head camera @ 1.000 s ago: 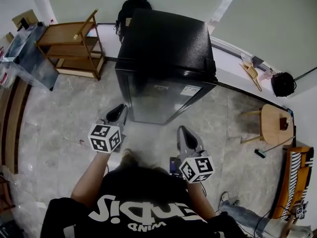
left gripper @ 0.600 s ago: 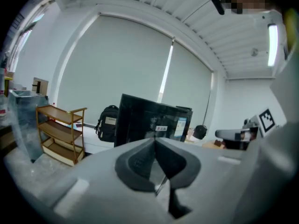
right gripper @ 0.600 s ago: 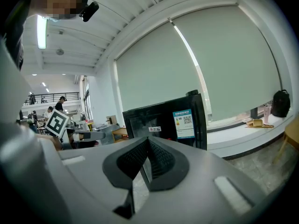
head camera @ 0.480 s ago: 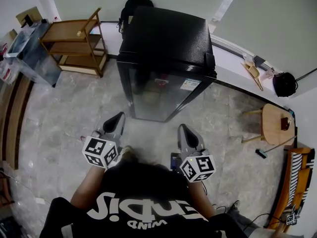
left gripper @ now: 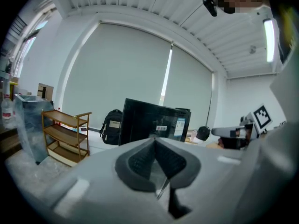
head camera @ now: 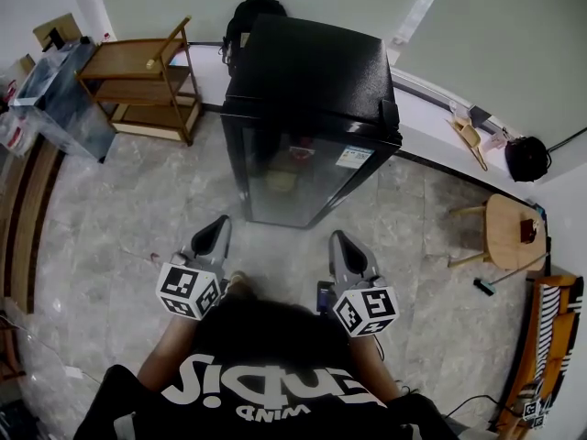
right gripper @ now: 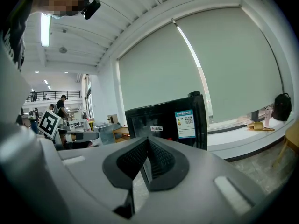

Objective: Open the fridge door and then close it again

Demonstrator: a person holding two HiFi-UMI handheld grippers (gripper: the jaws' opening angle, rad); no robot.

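A small black fridge [head camera: 307, 108] with a glass door [head camera: 298, 177] stands on the floor ahead of me, its door closed; it also shows in the left gripper view as the fridge [left gripper: 154, 122] and in the right gripper view as the fridge [right gripper: 173, 122]. My left gripper [head camera: 217, 232] is held in front of its lower left, well short of the door, jaws shut with nothing in them. My right gripper [head camera: 340, 244] is level with it on the right, also shut and empty. Both point toward the fridge.
A wooden shelf rack [head camera: 142, 85] stands left of the fridge, with a clear plastic bin [head camera: 55, 99] beyond it. A black backpack [head camera: 248, 12] leans behind the fridge. A round wooden stool [head camera: 504, 227] and a white ledge [head camera: 459, 140] lie to the right.
The left gripper has drawn back from the fridge door toward me and its jaws have shut. The right gripper has stayed put.
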